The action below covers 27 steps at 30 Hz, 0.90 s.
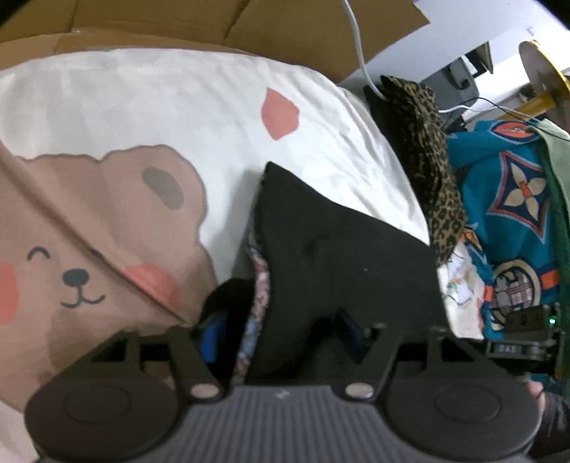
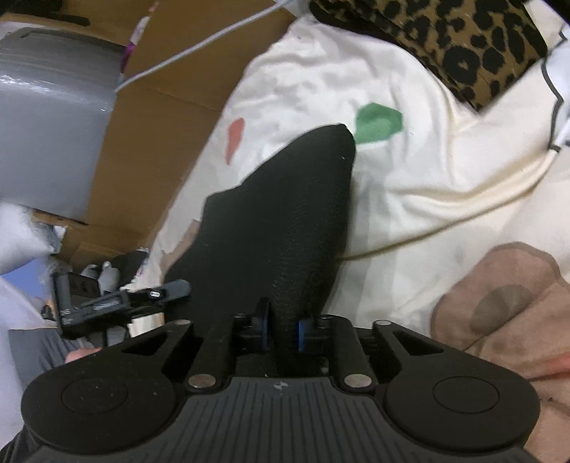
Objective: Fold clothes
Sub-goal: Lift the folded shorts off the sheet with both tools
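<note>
A black garment (image 1: 338, 256) with a floral inner layer lies folded on the bear-print bedding (image 1: 107, 213). My left gripper (image 1: 281, 334) stands open and wide over the garment's near edge. Its blue pads (image 1: 210, 342) are clear of the cloth. In the right wrist view the same black garment (image 2: 285, 213) stretches away to a point. My right gripper (image 2: 284, 334) is open a little, and a narrow bunch of the black cloth lies between its blue pads (image 2: 265, 334). The left gripper's body (image 2: 107, 302) shows at the left edge there.
A folded leopard-print garment (image 1: 427, 149) (image 2: 463, 42) lies beyond the black one. A blue patterned cloth (image 1: 498, 199) is heaped on the right. Cardboard (image 1: 249, 25) (image 2: 160, 124) stands behind the bed, crossed by a white cable (image 1: 359, 53). A grey bin (image 2: 46, 124) stands at the far left.
</note>
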Each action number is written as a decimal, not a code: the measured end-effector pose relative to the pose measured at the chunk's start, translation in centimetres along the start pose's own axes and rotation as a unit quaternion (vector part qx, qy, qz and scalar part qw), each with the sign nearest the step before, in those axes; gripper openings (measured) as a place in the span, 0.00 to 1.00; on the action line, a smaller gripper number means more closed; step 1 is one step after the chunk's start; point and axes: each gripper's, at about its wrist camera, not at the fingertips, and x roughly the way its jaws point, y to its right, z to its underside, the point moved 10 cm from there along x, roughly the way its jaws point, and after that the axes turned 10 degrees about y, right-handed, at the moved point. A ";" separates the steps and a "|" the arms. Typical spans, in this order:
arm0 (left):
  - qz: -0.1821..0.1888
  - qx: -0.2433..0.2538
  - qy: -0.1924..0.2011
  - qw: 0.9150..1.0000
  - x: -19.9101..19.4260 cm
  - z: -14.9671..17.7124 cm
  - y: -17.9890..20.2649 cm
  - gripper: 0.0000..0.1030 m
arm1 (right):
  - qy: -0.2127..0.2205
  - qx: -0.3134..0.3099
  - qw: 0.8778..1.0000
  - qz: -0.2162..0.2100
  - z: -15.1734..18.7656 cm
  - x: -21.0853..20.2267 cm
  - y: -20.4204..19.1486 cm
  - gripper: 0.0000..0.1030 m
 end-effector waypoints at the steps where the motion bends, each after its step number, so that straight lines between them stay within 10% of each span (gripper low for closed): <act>1: 0.002 0.004 -0.004 1.000 0.2 0.1 0.1 0.78 | -0.001 0.001 1.000 0.003 0.0 0.2 0.3 0.39; 6: 0.011 0.008 -0.014 1.000 0.8 0.2 0.5 0.85 | -0.011 0.014 1.000 0.000 0.4 1.4 0.8 0.38; 9: 0.013 0.003 -0.010 1.000 0.8 0.1 0.8 0.44 | -0.014 0.008 1.000 -0.005 0.5 1.9 0.2 0.24; 14: 0.018 0.016 -0.015 1.000 0.9 0.2 1.8 0.33 | -0.003 -0.005 1.000 -0.012 -0.4 0.8 -0.7 0.09; 20: 0.034 0.024 -0.010 0.999 1.4 0.0 2.8 0.33 | 0.016 0.000 1.000 -0.012 -1.7 -1.1 -0.4 0.09; 23: 0.015 0.051 -0.010 0.999 1.8 0.0 2.8 0.53 | 0.013 0.007 1.000 -0.010 -1.8 -1.1 0.2 0.09; 27: 0.036 0.027 -0.021 0.999 2.5 0.6 2.5 0.65 | -0.001 0.023 1.000 0.008 -1.5 -0.3 1.6 0.31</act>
